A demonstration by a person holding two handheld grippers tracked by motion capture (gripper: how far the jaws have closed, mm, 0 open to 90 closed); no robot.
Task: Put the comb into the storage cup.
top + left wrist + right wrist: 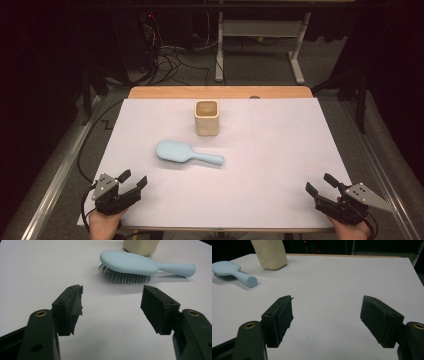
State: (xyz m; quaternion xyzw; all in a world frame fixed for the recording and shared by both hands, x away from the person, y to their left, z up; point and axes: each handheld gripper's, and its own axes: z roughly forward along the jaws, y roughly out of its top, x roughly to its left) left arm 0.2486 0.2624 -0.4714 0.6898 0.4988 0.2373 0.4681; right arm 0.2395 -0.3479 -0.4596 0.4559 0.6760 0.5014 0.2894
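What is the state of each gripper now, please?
Left gripper: open, holding nothing.
Right gripper: open, holding nothing.

From my seat at the near edge, the table [280,200] carries a cup [206,118] upright near the far edge, about midway across. The brush [187,154] lies in front of the cup, bristles down, head to the left, handle pointing right; the two are near but apart. My left gripper [134,181] sits at the near left corner, well apart from the brush; my right gripper [320,185] sits at the near right corner.
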